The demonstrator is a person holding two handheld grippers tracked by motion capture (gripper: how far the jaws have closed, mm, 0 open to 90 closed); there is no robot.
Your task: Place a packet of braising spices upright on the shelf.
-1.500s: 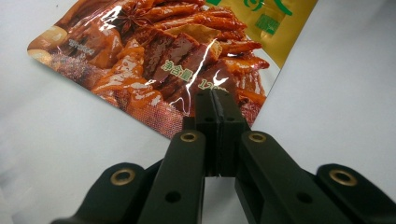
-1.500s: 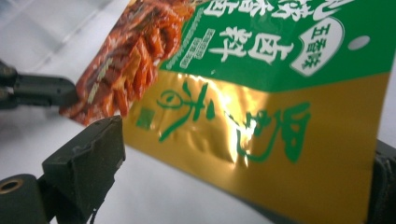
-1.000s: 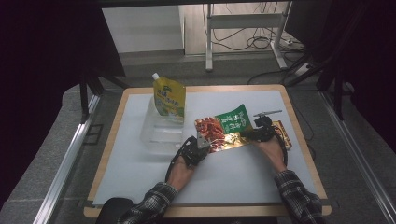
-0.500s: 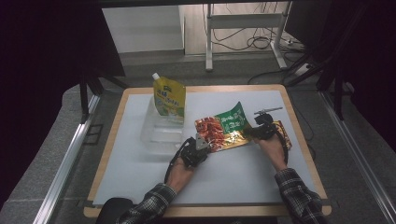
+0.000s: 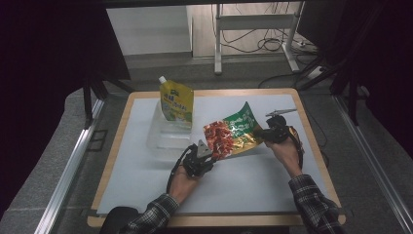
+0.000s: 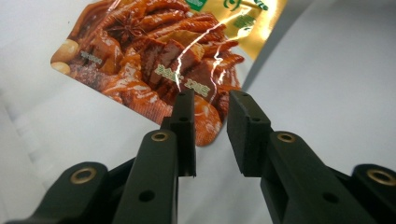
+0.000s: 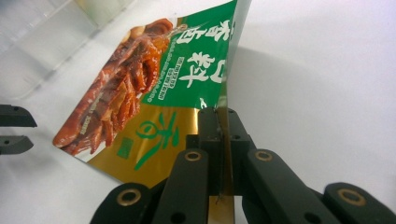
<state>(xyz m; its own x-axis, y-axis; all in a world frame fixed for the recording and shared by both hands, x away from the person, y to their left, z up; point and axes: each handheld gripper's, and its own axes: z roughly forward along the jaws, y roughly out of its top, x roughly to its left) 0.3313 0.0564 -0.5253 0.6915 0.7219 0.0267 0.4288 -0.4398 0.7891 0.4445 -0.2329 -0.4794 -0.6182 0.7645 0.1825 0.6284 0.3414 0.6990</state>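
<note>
A snack packet (image 5: 233, 132), red and green with a gold band, is held up at a tilt over the white mat (image 5: 253, 180). My right gripper (image 5: 272, 130) is shut on its right edge; the right gripper view has the jaws (image 7: 219, 112) clamped on the gold foil of the packet (image 7: 154, 107). My left gripper (image 5: 198, 157) sits at the packet's lower left corner. In the left gripper view its jaws (image 6: 212, 95) stand open, and the red corner of the packet (image 6: 154, 65) reaches into the gap without being pinched.
A yellow spouted pouch (image 5: 176, 100) stands in a clear plastic container (image 5: 163, 139) at the mat's back left. The mat lies on a wooden-edged table (image 5: 311, 146). The left gripper's fingertips (image 7: 14, 130) show at the left edge of the right gripper view.
The right gripper has raised the packet's right edge, so the packet stands more tilted and sits slightly further left. The left gripper has barely moved.
</note>
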